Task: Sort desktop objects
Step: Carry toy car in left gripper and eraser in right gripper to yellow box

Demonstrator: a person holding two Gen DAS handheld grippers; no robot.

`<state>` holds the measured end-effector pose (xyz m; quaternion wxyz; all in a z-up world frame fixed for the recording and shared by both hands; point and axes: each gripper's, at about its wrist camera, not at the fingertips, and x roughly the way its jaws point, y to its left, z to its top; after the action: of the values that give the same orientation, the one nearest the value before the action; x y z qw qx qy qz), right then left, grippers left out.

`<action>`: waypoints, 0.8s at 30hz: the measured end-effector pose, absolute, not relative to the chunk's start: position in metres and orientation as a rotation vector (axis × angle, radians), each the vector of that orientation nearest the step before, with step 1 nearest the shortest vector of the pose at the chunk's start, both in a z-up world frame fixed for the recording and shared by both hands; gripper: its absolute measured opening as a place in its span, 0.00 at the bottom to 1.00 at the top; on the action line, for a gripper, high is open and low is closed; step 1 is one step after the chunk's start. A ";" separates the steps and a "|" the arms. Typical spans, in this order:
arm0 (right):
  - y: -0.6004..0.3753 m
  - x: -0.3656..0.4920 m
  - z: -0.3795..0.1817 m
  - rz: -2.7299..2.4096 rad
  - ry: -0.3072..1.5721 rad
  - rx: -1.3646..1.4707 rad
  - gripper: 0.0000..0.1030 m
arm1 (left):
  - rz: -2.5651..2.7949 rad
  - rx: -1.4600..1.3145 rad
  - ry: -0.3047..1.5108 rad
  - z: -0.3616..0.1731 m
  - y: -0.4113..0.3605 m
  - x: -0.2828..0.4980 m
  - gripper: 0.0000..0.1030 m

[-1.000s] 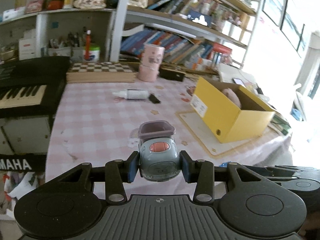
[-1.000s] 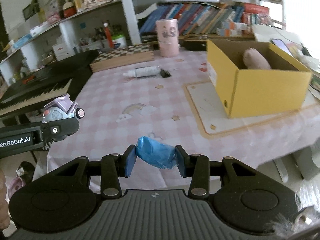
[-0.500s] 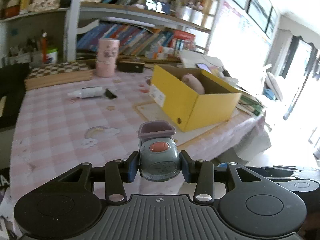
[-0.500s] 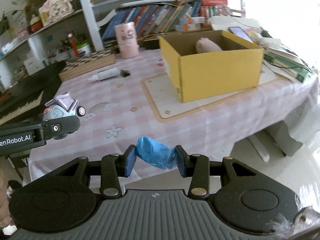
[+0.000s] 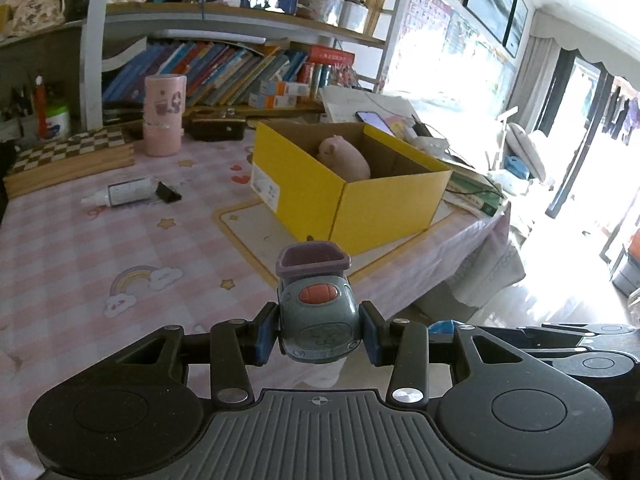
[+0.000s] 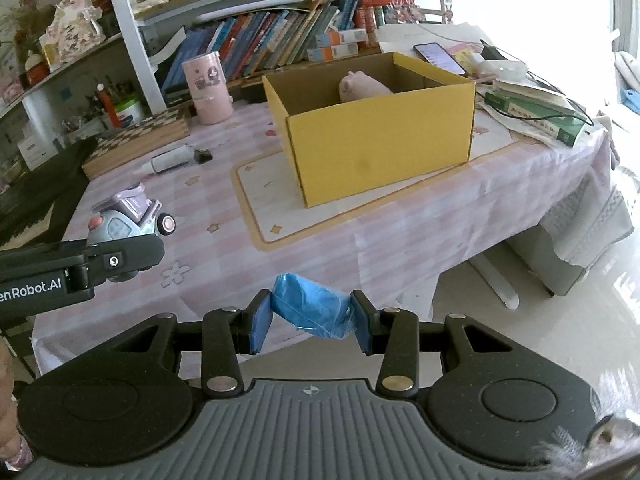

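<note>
Left wrist view: toy car (image 5: 318, 316) is clamped in left tongs (image 5: 319, 334), blue packet (image 6: 312, 310) in right tongs (image 6: 311, 322), seemingly for dropping into yellow box (image 5: 352, 204).

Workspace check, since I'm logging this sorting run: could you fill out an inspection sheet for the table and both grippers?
Surface: table under a pink checked cloth, with a cream mat beneath the box.
Job's things: yellow box open, a pink plush toy inside; toy car; blue packet.
Clutter: small bottle lying on its side, pink cup, chessboard, phone, green book.
Grippers: left gripper shut on the toy car; right gripper shut on the blue packet.
Cables: dark cable across the green book.
Surroundings: bookshelves behind, keyboard at the left, bright window at the right.
</note>
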<state>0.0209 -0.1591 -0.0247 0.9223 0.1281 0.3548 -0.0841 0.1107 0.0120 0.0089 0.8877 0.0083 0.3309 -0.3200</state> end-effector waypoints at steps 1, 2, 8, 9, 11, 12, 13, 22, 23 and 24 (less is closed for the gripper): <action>-0.163 0.022 -0.025 -0.172 0.730 0.262 0.38 | -0.666 0.019 0.692 0.009 0.008 0.112 0.40; -0.166 0.023 -0.025 -0.171 0.731 0.262 0.38 | -0.668 0.020 0.695 0.008 0.004 0.113 0.40; -0.190 0.031 -0.025 -0.176 0.739 0.267 0.38 | -0.685 0.034 0.709 0.008 -0.023 0.121 0.40; -0.194 0.032 -0.025 -0.177 0.740 0.268 0.38 | -0.689 0.038 0.710 0.008 -0.028 0.123 0.40; -0.203 0.034 -0.025 -0.181 0.742 0.272 0.38 | -0.695 0.044 0.710 0.008 -0.038 0.124 0.40; -0.208 0.035 -0.025 -0.183 0.742 0.274 0.38 | -0.699 0.047 0.709 0.009 -0.043 0.126 0.40; -0.213 0.036 -0.025 -0.185 0.743 0.276 0.38 | -0.703 0.051 0.708 0.009 -0.048 0.127 0.40; -0.255 0.047 -0.023 -0.192 0.737 0.283 0.38 | -0.727 0.086 0.692 0.012 -0.093 0.136 0.40; -0.260 0.049 -0.022 -0.191 0.736 0.282 0.38 | -0.727 0.087 0.690 0.012 -0.098 0.137 0.40; -0.265 0.051 -0.022 -0.189 0.735 0.281 0.38 | -0.727 0.088 0.688 0.012 -0.103 0.139 0.40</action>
<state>0.0508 -0.2646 -0.0222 0.9191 0.1369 0.3577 -0.0922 0.1385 -0.1029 0.0122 0.8764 0.0421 0.3299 -0.3483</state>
